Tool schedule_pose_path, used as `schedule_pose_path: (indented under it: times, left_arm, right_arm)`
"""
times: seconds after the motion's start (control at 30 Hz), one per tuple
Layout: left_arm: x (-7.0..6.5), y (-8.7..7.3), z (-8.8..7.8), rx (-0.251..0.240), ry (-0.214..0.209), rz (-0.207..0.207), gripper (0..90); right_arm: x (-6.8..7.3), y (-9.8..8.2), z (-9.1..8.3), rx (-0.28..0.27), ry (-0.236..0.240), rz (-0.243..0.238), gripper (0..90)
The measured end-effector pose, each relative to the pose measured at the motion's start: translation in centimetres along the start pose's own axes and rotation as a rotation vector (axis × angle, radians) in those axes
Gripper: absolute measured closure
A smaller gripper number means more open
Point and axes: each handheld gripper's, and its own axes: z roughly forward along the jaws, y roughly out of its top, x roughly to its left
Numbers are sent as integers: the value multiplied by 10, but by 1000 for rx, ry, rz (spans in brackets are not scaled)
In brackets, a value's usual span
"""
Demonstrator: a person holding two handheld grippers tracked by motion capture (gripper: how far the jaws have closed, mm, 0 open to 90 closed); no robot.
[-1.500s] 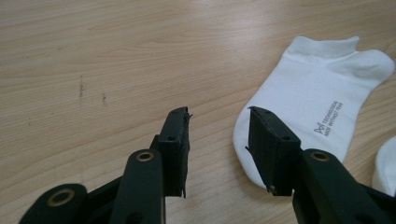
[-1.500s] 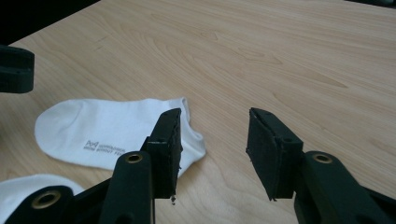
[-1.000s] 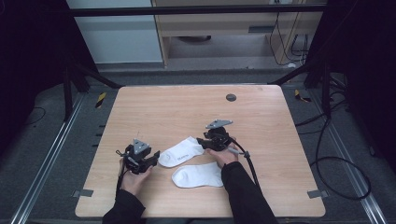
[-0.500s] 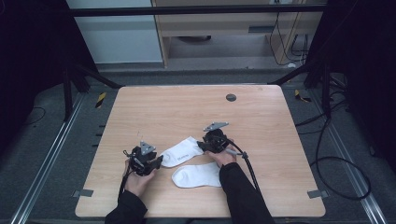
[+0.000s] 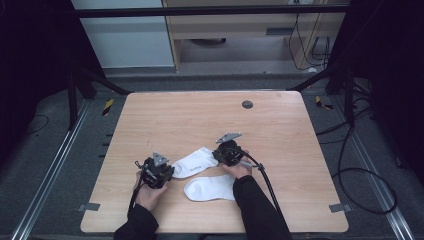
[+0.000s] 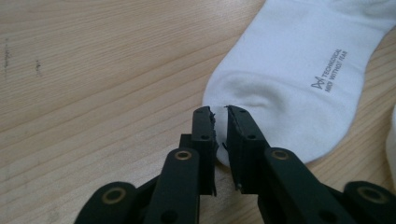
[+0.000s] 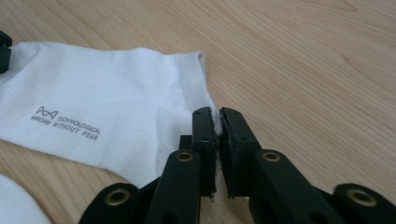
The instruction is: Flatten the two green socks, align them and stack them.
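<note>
High view: two white cotton socks near front edge of wooden tabletop [image 5: 210, 115]. Left gripper [image 5: 167, 172] pinches toe of printed sock [image 5: 196, 162], right gripper [image 5: 218, 154] its cuff; both jaws just closing. Lift pending; plain sock [image 5: 210, 188] untouched.

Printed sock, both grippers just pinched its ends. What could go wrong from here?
1. The left gripper has just closed on only the toe edge of the printed sock, with a slit between the jaws: a thin bite may slip on lifting.
2. The right gripper has just closed on the cuff corner alone; the fabric could pull free or bunch.
3. The plain sock lies close beside it, perhaps touching, and may get dragged along.
</note>
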Motion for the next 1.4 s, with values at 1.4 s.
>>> schedule_pose_path:
  times: [1.4]
  left_arm:
    - [-33,19,-57,-196,-150,39,890]
  right_arm:
    - [21,-26,-120,-171,23,18,864]
